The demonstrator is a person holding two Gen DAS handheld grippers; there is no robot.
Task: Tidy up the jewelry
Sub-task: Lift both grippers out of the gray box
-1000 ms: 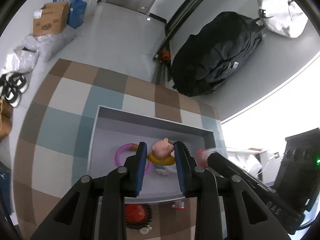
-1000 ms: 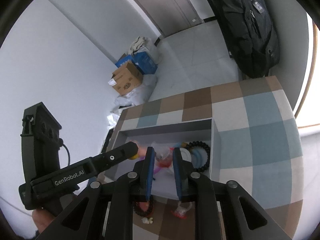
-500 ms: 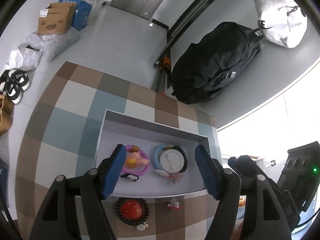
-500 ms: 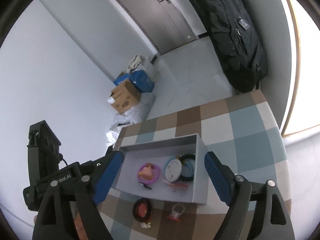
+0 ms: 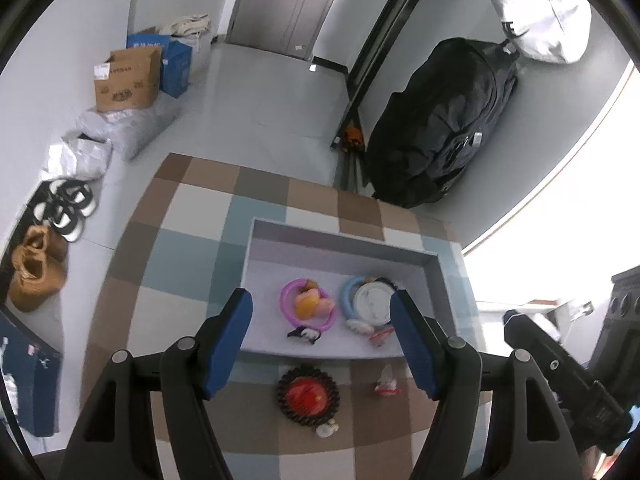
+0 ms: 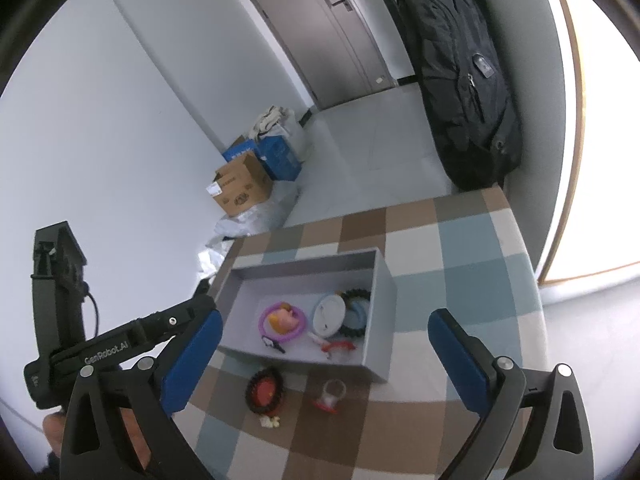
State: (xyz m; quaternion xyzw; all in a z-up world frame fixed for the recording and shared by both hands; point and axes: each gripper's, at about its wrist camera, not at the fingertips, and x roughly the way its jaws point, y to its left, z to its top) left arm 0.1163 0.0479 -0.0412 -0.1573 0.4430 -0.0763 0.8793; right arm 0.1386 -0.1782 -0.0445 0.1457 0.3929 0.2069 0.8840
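Presently the left gripper (image 5: 322,338) hangs above the near edge of the counter (image 5: 188,240) with its blue pads spread wide and nothing between them, while the right gripper (image 6: 324,354) is opening its jaws further, likewise empty. Beyond both sits a shallow grey tray (image 5: 256,264) toward the far right corner of the checked counter. Inside it, a purple ring (image 5: 286,304) circles a pink and orange toy figure (image 5: 314,306), with a small black and white piece (image 5: 304,334) just beside the ring at the tray's near wall. To the right lie a light blue ring (image 5: 346,294), a white round disc (image 5: 374,304) overlapping it, and a black beaded bracelet (image 6: 356,294) partly under the disc; a small red and white piece (image 5: 380,335) rests near them. Outside the tray, on the counter's near side, lie a dark beaded bracelet around a red disc (image 5: 308,396) and a small clear and red ring (image 5: 386,384). Off the counter, a black bag (image 5: 440,120) leans against the wall, and a cardboard box (image 5: 128,80) stands on the floor.
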